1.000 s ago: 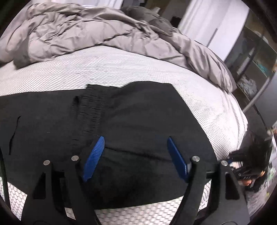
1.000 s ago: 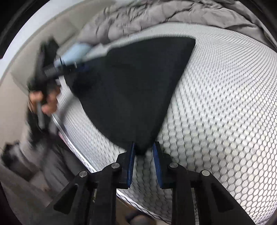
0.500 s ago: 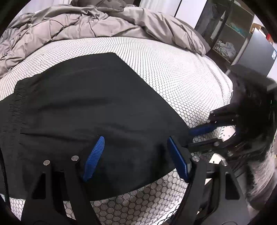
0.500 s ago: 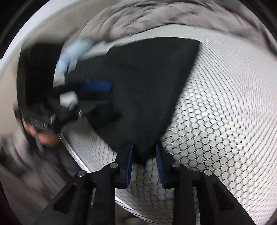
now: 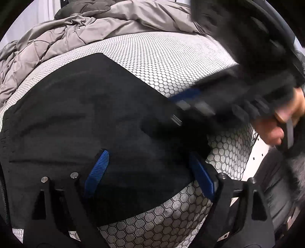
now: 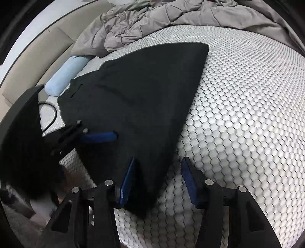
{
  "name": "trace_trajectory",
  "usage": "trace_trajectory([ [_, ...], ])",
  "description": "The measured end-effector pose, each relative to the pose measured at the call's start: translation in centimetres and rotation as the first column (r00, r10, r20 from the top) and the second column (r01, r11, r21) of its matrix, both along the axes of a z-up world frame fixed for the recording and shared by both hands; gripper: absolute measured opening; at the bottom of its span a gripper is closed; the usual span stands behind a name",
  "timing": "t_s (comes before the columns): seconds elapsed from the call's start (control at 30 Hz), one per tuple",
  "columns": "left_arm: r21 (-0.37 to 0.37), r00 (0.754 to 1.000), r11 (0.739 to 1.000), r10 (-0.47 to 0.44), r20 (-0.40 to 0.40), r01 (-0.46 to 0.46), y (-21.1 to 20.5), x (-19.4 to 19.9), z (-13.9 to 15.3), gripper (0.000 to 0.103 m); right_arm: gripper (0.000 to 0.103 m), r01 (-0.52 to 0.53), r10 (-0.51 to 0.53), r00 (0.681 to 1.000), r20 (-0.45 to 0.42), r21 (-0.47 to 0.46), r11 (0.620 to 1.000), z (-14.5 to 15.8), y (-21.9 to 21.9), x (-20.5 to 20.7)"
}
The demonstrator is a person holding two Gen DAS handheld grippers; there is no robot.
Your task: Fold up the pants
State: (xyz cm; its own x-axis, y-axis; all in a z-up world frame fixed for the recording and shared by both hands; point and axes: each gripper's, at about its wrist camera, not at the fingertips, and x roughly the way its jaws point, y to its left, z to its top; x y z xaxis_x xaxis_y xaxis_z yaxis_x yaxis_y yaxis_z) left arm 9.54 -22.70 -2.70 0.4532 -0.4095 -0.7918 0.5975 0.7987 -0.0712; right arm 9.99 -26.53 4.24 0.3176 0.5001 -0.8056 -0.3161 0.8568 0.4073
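Now that the right gripper point(image 6: 158, 177) has spread its jaws and let go of the near corner it pinched a second ago, the black pants point(image 6: 144, 99) lie folded flat on the honeycomb mattress point(image 6: 238, 114). Over them the left gripper point(image 5: 150, 169) hovers, also spread; this fold looks finished.

Both wrist fisheyes hover close over the mattress point(image 5: 171, 63), facing the duvet point(image 6: 171, 17) at twelve o'clock, sharing the black pants point(image 5: 85, 118).
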Motion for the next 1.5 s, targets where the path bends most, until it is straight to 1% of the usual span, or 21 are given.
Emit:
trace_trajectory([
  [0.07,-0.01,1.0,1.0,-0.012,-0.004,0.012,0.1,0.0,-0.3,0.084,0.041,0.043,-0.043,0.999,-0.034,0.011,0.999,-0.5,0.0,1.7],
  [0.13,-0.022,1.0,1.0,-0.019,-0.017,0.018,0.4,0.2,-0.4,0.084,0.04,0.072,-0.07,0.997,-0.039,0.044,0.996,-0.9,-0.6,2.6],
  [0.23,-0.026,0.999,0.999,-0.023,-0.025,0.023,0.9,0.0,-0.4,0.084,0.036,0.146,-0.137,0.988,-0.077,0.126,0.981,-1.8,-1.0,5.8],
  [0.33,-0.02,0.999,0.999,-0.039,-0.012,0.039,1.3,-0.4,-0.5,0.084,0.031,0.187,-0.173,0.979,-0.104,0.141,0.972,-2.0,-0.8,8.9],
  [0.43,-0.036,0.998,0.998,-0.055,-0.024,0.054,1.9,-0.5,-0.5,0.084,0.029,0.227,-0.214,0.971,-0.106,0.14,0.964,-1.9,-0.2,11.9],
  [0.6,-0.041,0.996,0.995,-0.091,-0.012,0.09,2.9,-1.1,-0.6,0.084,0.029,0.284,-0.27,0.958,-0.098,0.179,0.942,-1.6,-3.3,16.9],
  [0.73,-0.077,0.992,0.99,-0.123,-0.009,0.122,4.1,-1.5,-0.3,0.085,0.029,0.336,-0.335,0.942,-0.028,0.138,0.932,-1.6,-3.1,20.1],
  [0.83,-0.15,0.993,0.982,-0.12,-0.004,0.118,5.9,-1.6,0.6,0.085,0.032,0.355,-0.356,0.934,-0.018,0.126,0.926,-0.8,-2.8,20.4],
  [0.9,-0.182,0.995,0.978,-0.098,0.01,0.098,7.3,-1.8,1.4,0.085,0.048,0.362,-0.364,0.931,-0.012,0.143,0.921,0.3,-3.2,19.6],
  [0.97,-0.224,0.998,0.972,-0.059,0.031,0.064,9.2,-1.6,2.6,0.085,0.05,0.361,-0.363,0.932,-0.011,0.156,0.92,0.9,-4.0,17.5],
  [1.1,-0.252,0.993,0.965,0.093,0.075,-0.071,14.1,-0.2,4.2,0.085,0.05,0.347,-0.343,0.938,-0.05,0.154,0.925,0.9,-4.8,12.1],
  [1.13,-0.262,0.986,0.957,0.151,0.074,-0.127,15.7,0.4,4.4,0.085,0.05,0.349,-0.343,0.937,-0.064,0.183,0.919,0.5,-4.6,10.9],
  [1.17,-0.267,0.98,0.949,0.189,0.066,-0.165,16.8,1.1,4.4,0.085,0.05,0.331,-0.313,0.943,-0.112,0.223,0.917,-0.5,-4.3,9.5],
  [1.2,-0.272,0.973,0.941,0.223,0.054,-0.201,17.8,1.7,4.4,0.085,0.05,0.309,-0.28,0.949,-0.147,0.232,0.923,-1.2,-4.1,8.3],
  [1.23,-0.276,0.966,0.932,0.256,0.043,-0.234,18.7,2.2,4.3,0.085,0.05,0.289,-0.259,0.954,-0.154,0.232,0.929,-1.6,-3.9,7.3],
  [1.27,-0.278,0.957,0.922,0.289,0.036,-0.268,19.8,2.7,4.2,0.085,0.047,0.259,-0.234,0.963,-0.132,0.223,0.94,-1.8,-3.1,6.6],
  [1.3,-0.279,0.949,0.914,0.314,0.033,-0.293,20.4,3.6,4.2,0.085,0.033,0.24,-0.222,0.969,-0.109,0.196,0.951,-1.8,-2.8,6.0],
  [1.37,-0.275,0.933,0.9,0.359,0.026,-0.339,21.6,4.3,4.0,0.085,0.018,0.225,-0.218,0.974,-0.056,0.181,0.958,-1.3,-2.5,6.4],
  [1.43,-0.267,0.922,0.89,0.387,0.015,-0.369,22.3,4.5,3.7,0.085,0.017,0.251,-0.252,0.967,-0.02,0.193,0.949,-0.5,-2.9,7.5],
  [1.47,-0.263,0.919,0.888,0.394,0.016,-0.376,22.1,4.9,3.5,0.084,0.018,0.25,-0.252,0.968,-0.004,0.154,0.956,-0.4,-2.8,8.1],
  [1.5,-0.255,0.916,0.888,0.4,0.02,-0.382,22.2,5.9,3.6,0.085,0.022,0.244,-0.245,0.969,0.008,0.094,0.965,-0.4,-2.6,8.4],
])
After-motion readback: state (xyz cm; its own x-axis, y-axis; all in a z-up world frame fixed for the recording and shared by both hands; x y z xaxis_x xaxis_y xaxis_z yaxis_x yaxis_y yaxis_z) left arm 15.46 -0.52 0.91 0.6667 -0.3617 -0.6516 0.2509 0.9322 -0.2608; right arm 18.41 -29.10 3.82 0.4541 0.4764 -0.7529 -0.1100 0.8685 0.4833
